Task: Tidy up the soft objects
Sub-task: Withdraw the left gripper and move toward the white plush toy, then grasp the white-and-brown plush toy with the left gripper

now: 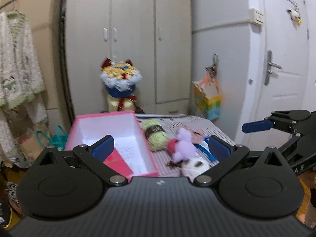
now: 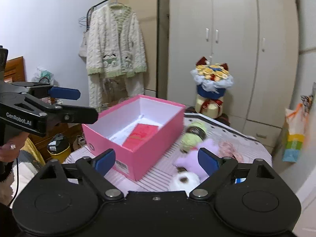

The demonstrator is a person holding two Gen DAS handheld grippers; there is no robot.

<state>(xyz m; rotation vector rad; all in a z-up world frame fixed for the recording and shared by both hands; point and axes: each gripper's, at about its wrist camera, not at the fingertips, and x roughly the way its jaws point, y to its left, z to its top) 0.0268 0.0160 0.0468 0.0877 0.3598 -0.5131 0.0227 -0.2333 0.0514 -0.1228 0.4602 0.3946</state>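
On a striped table (image 2: 158, 179) an open pink box (image 2: 142, 148) is seen at the left, its near corner pointing toward 6 o'clock in the right wrist view; a red packet (image 2: 142, 135) and a white sheet lie on its floor, with much of the floor left bare. Off the box's right wall, toward 3 o'clock, a green yarn ball (image 2: 192, 136) is found, and a purple plush toy (image 2: 197, 158) and a white furry toy (image 2: 184, 180) lie toward 5 o'clock. A pink knitted piece (image 2: 230, 148) rests farther right, near the table's right edge. The left gripper (image 1: 161, 148) is held wide open above the box's near right edge, nothing between its pads. The right gripper (image 2: 157, 160) is likewise spread wide and empty, over the box's near corner and the toys. Free room is left above both
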